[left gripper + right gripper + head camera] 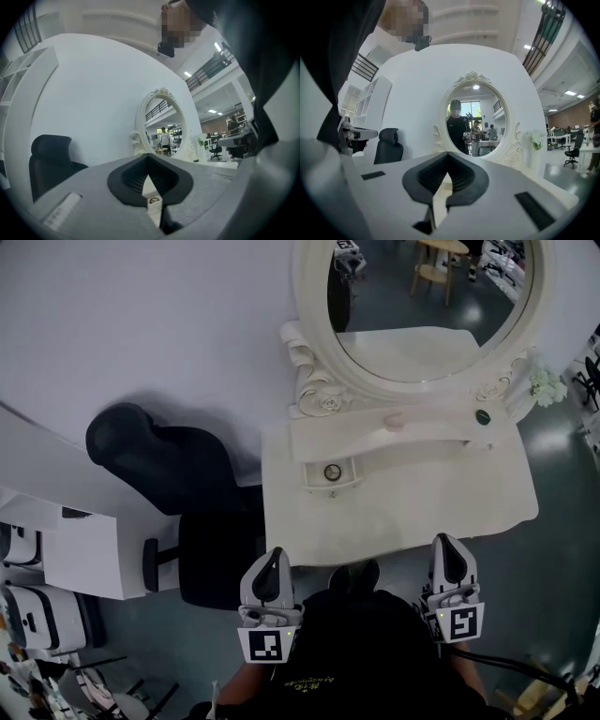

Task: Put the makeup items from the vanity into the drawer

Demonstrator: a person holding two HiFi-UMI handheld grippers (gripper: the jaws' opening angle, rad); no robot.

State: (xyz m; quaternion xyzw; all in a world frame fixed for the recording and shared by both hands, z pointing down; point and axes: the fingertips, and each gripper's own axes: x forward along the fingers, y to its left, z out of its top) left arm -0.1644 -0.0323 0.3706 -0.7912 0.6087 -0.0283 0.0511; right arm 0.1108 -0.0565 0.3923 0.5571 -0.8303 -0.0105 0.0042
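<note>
Starting step, by my reading: nothing is picked up yet. Left gripper (272, 557) and right gripper (451, 544) hang short of the vanity, fingers of both pressed together, pinching nothing. Ahead lies bare tabletop (422, 512), then the small knobbed drawer (330, 474) beyond the left fingers (looks closed). Farther, on the shelf, are a pink item (395, 421) and a dark round item (483, 416). Next: spread fingers, pull the knob. An office chair (178, 465) stands left, clear of the path.
</note>
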